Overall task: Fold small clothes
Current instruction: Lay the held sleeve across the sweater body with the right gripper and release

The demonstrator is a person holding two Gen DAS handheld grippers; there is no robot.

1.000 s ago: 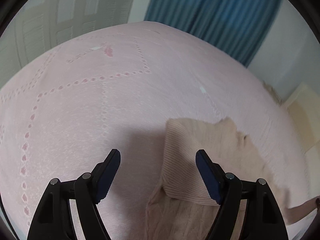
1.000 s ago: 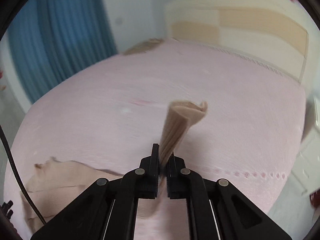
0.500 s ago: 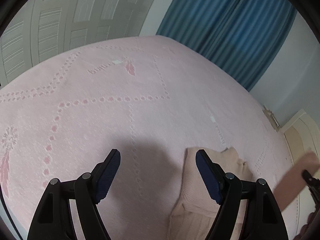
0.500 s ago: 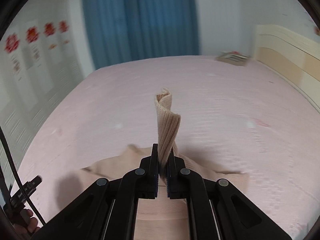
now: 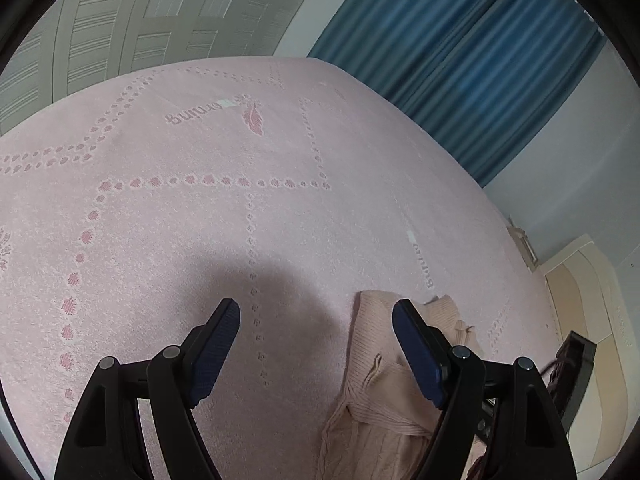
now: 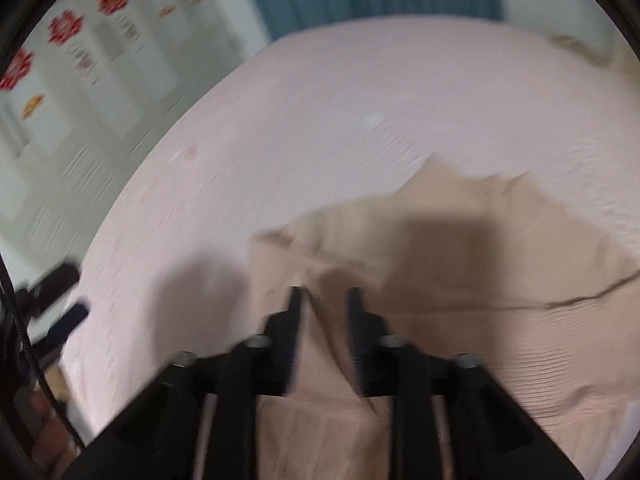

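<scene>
The right gripper, which pinched a raised strip of the beige knit garment half a second earlier, has just been opening its jaws above the garment, so this fold is probably laid. The garment lies on the pink bedspread; the left gripper stands spread and empty just beside it. No containers are visible.

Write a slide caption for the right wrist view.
Right gripper, jaws just opening, releases beige knit garment onto pink bed.

Pink bed, blue curtains, panelled wardrobe.
</scene>
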